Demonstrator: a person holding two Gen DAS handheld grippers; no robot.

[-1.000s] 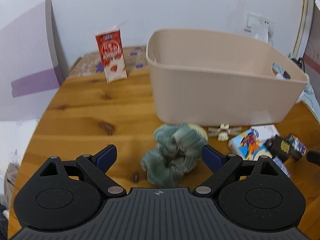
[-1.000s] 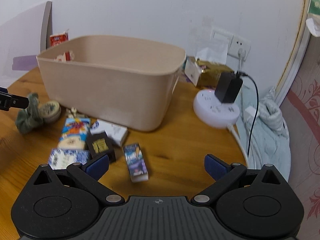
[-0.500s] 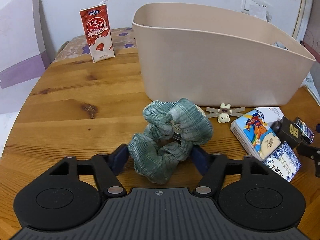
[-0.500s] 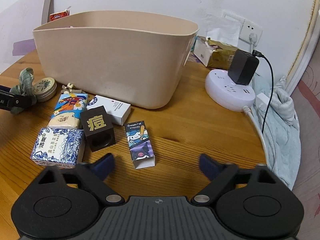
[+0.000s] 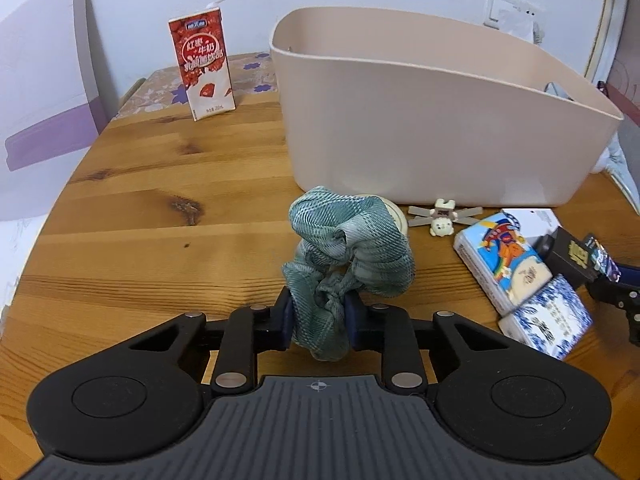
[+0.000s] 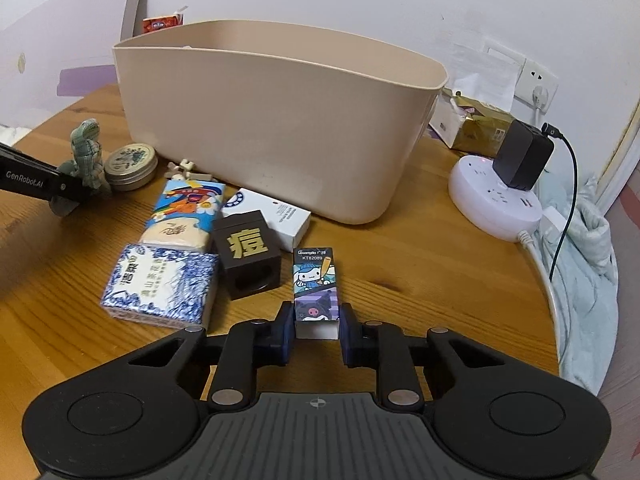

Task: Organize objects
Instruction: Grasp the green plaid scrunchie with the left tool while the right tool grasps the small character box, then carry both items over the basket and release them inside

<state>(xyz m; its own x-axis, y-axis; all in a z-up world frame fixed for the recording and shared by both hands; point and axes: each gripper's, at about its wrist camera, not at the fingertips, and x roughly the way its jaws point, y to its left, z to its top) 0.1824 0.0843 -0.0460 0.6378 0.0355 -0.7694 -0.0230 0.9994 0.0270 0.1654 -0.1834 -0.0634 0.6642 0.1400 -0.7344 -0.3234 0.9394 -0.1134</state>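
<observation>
My left gripper (image 5: 317,320) is shut on a green plaid scrunchie (image 5: 352,248), in front of the beige plastic bin (image 5: 420,128). The scrunchie also shows in the right wrist view (image 6: 86,148) beside a round tin (image 6: 130,166). My right gripper (image 6: 316,330) is shut on a small cartoon-printed box (image 6: 316,292) lying on the wooden table (image 6: 420,280). The same bin (image 6: 280,128) stands behind it.
A dark cube box (image 6: 248,254), a blue-and-white tissue pack (image 6: 160,284), a colourful pack (image 6: 186,212), a white box (image 6: 276,216) and a small toy (image 5: 442,218) lie before the bin. A red milk carton (image 5: 202,64) stands at the back left. A power strip (image 6: 496,200) sits at right.
Both grippers moved forward and closed: the left on the scrunchie, the right on the cartoon box.
</observation>
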